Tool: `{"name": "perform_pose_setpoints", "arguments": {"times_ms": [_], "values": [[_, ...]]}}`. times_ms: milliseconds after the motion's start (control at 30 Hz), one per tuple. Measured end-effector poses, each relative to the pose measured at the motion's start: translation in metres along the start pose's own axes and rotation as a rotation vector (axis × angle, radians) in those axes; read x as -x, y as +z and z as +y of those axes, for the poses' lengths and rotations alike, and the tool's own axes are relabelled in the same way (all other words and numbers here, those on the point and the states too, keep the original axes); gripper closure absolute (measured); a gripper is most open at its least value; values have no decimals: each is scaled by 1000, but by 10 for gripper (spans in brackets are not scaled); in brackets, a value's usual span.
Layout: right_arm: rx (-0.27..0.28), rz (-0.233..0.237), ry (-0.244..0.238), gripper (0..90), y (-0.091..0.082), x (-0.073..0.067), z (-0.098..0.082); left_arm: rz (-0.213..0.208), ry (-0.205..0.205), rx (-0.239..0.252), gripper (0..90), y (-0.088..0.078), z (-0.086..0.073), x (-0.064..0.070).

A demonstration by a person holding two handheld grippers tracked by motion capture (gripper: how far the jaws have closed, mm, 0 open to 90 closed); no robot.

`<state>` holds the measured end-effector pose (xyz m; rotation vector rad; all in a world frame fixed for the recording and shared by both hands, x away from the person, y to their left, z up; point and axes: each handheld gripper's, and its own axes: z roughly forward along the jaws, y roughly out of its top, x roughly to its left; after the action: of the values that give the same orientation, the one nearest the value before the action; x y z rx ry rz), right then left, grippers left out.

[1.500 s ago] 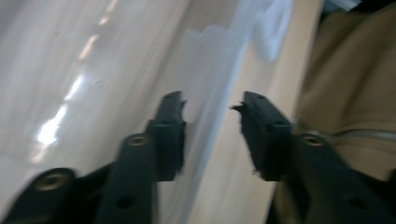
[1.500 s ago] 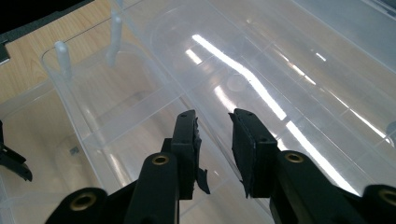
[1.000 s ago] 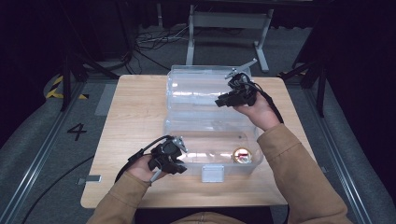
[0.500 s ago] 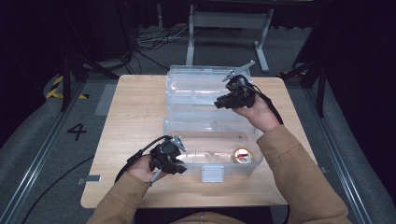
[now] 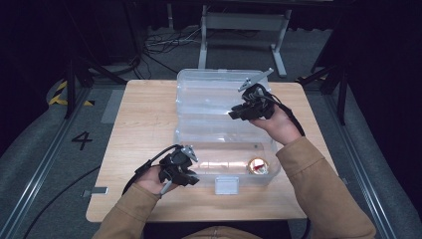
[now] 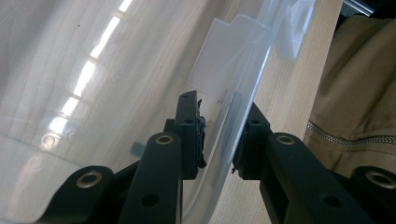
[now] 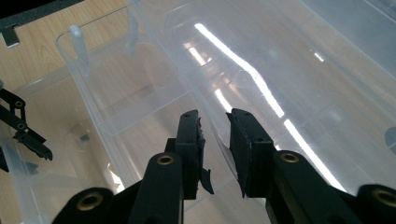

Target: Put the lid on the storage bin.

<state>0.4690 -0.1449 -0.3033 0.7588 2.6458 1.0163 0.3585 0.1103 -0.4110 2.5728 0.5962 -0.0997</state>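
A clear plastic box (image 5: pixel 185 130) sits open on the wooden table, its clear lid (image 5: pixel 204 92) lying behind it. My left gripper (image 5: pixel 191 172) is at the box's near left corner. Its jaws (image 6: pixel 217 135) are shut on the box's front wall (image 6: pixel 243 79), one pad inside and one outside. My right gripper (image 5: pixel 234 114) is over the middle of the box, where lid and base meet. There its jaws (image 7: pixel 215 140) pinch the lid's thin clear rim (image 7: pixel 212 119). A small round red and gold object (image 5: pixel 258 166) lies in the box's near right corner.
A white latch tab (image 5: pixel 225 185) sticks out from the box's front wall. The bare tabletop (image 5: pixel 139 119) lies left of the box, and the table's near edge is just behind my left hand. A tan sleeve (image 6: pixel 359 107) is close beside the left jaws.
My right gripper has dipped slightly toward me with the lid's rim. The left gripper has stayed at the box's corner.
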Motion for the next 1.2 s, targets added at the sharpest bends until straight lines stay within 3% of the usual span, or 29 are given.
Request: {"name": "perform_pose_setpoints", "arguments": {"times_ms": [1200], "values": [[0, 77, -65, 795, -20, -26, -16, -5, 3, 18, 751, 0, -2, 0]]}}
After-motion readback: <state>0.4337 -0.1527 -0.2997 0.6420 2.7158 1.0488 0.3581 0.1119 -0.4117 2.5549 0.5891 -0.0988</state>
